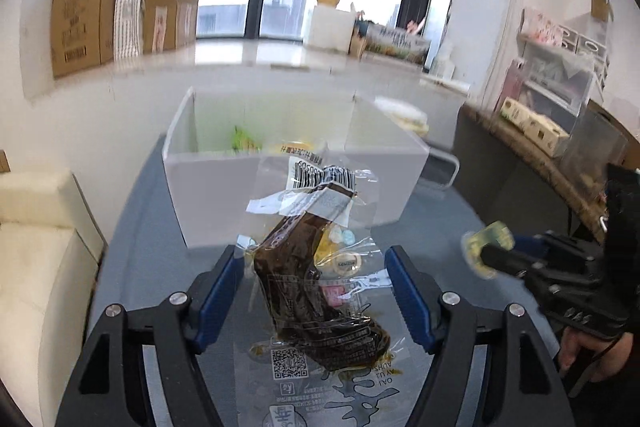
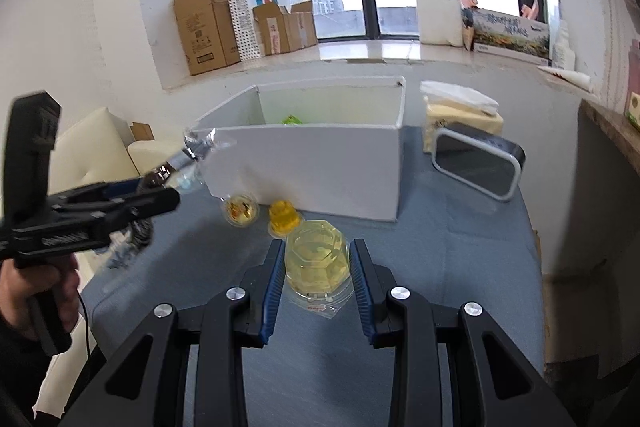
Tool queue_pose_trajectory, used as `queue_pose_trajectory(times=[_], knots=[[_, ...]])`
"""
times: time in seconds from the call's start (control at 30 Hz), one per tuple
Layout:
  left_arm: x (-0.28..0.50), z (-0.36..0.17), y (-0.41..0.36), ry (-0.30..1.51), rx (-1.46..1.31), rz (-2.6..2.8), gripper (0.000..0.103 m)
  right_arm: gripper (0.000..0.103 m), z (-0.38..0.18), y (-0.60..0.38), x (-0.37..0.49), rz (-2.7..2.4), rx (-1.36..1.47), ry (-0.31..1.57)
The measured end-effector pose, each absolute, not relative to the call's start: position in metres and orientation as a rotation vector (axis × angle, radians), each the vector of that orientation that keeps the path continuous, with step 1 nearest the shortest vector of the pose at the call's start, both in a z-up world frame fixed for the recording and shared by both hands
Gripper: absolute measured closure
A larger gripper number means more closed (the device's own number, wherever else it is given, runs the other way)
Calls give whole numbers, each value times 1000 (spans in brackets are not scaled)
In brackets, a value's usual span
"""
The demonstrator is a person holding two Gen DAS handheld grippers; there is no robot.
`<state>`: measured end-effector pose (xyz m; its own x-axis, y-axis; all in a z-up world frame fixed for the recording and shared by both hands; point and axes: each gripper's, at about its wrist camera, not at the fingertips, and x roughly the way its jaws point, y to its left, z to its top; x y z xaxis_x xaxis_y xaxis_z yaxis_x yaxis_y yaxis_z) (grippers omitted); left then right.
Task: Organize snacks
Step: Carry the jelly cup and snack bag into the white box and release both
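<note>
My left gripper (image 1: pixel 314 259) holds a clear packet with a dark brown snack (image 1: pixel 308 279) between wide-spread blue pads, lifted in front of the white box (image 1: pixel 224 183); it also shows in the right wrist view (image 2: pixel 172 183). My right gripper (image 2: pixel 318 255) is shut on a pale yellow jelly cup (image 2: pixel 316 259) above the blue tablecloth; it shows blurred in the left wrist view (image 1: pixel 486 251). Two more jelly cups, an amber one (image 2: pixel 240 211) and an orange one (image 2: pixel 283 217), lie on the cloth by the white box (image 2: pixel 320 167). A green packet (image 2: pixel 291 119) lies inside the box.
A black-and-white rimmed device (image 2: pixel 476 163) and a cream tissue pack (image 2: pixel 460 111) stand right of the box. A cream sofa (image 1: pixel 36 247) is at the left. Cardboard boxes (image 2: pixel 208 27) line the windowsill. A shelf with clutter (image 1: pixel 556 99) is at the right.
</note>
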<state>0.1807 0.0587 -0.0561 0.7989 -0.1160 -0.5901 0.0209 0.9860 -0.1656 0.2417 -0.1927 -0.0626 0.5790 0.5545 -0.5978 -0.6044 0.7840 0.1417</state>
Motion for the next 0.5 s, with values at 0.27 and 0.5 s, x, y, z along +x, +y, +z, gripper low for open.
queue_pose_trajectory(times=[0.27,0.5], knots=[[213,-12,73,573,-151,-71,26,68,-28,-160,272,706,-84,603],[266,12,92,548,-160,-64,26,68,0,-132,326,694,-70,572]])
